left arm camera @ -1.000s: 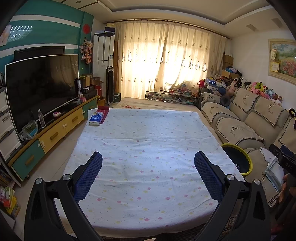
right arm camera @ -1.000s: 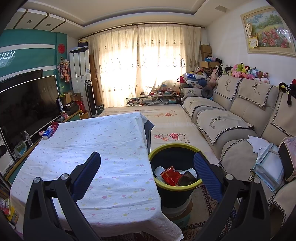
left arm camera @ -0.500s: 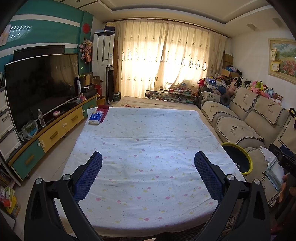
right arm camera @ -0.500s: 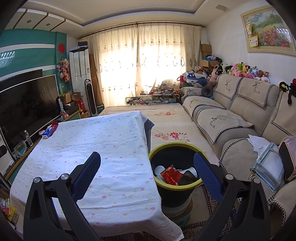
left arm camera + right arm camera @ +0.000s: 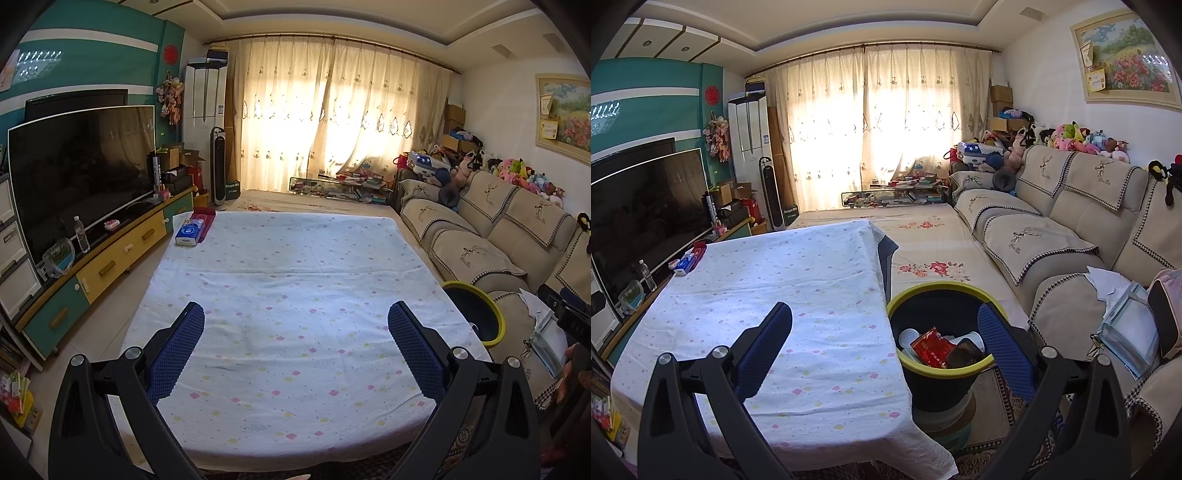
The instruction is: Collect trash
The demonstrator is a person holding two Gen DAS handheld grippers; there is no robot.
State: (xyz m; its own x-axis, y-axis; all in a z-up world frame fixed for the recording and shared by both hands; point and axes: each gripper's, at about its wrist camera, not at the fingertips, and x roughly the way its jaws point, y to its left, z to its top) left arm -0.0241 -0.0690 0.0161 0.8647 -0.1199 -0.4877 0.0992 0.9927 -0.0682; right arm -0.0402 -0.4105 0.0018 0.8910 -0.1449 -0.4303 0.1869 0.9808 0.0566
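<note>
A black trash bin with a yellow rim stands at the table's right side, also in the left wrist view. Inside it lie a red wrapper, white cups and a dark piece. My right gripper is open and empty, held above the table's right edge and the bin. My left gripper is open and empty above the near part of the table, which has a white dotted cloth.
A blue tissue pack and a red box lie at the table's far left corner. A TV cabinet runs along the left. A beige sofa with papers runs along the right.
</note>
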